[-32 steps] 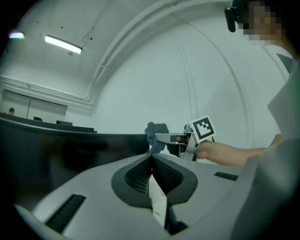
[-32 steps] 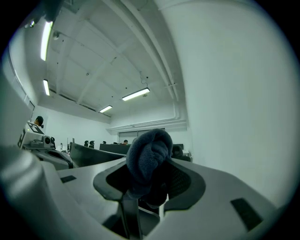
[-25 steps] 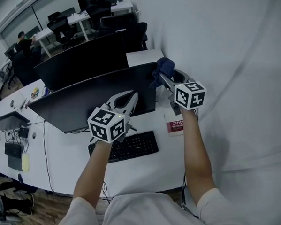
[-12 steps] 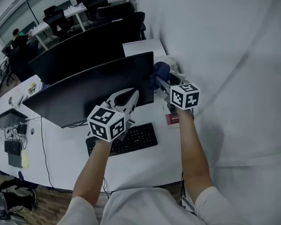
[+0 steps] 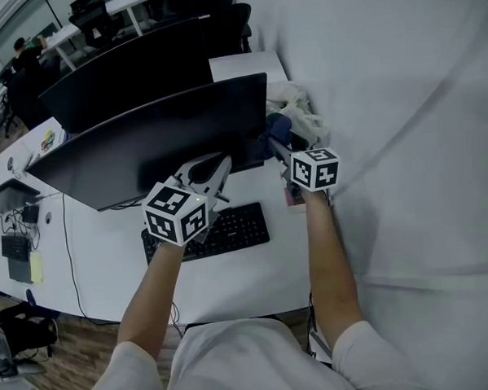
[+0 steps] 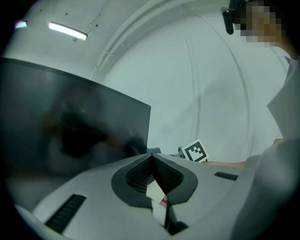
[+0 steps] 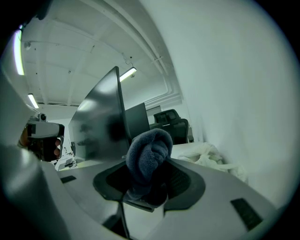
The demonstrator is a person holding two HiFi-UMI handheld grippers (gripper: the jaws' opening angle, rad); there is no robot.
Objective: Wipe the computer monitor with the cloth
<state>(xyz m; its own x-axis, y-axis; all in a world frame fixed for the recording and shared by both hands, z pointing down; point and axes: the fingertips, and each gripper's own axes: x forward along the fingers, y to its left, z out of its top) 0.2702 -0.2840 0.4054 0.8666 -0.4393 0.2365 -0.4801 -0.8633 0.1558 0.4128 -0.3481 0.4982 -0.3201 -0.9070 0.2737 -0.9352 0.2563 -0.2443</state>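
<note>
One dark-blue cloth (image 7: pixel 149 151) is bunched up in the pinched jaws of the right hand-held gripper (image 5: pixel 274 144). It sits just beside the right edge of the monitor (image 5: pixel 159 133), though I cannot tell if it touches the glass. The left hand-held gripper (image 5: pixel 220 165) has its jaws together on nothing and hovers above the keyboard (image 5: pixel 217 232) on the table (image 5: pixel 256 275). The cloth looks soft, light and thick, so it should flatten under gentle pressure. Gripped at its gathered root, it seems secure. The screen looks thin and probably fragile, so light strokes would suit it.
</note>
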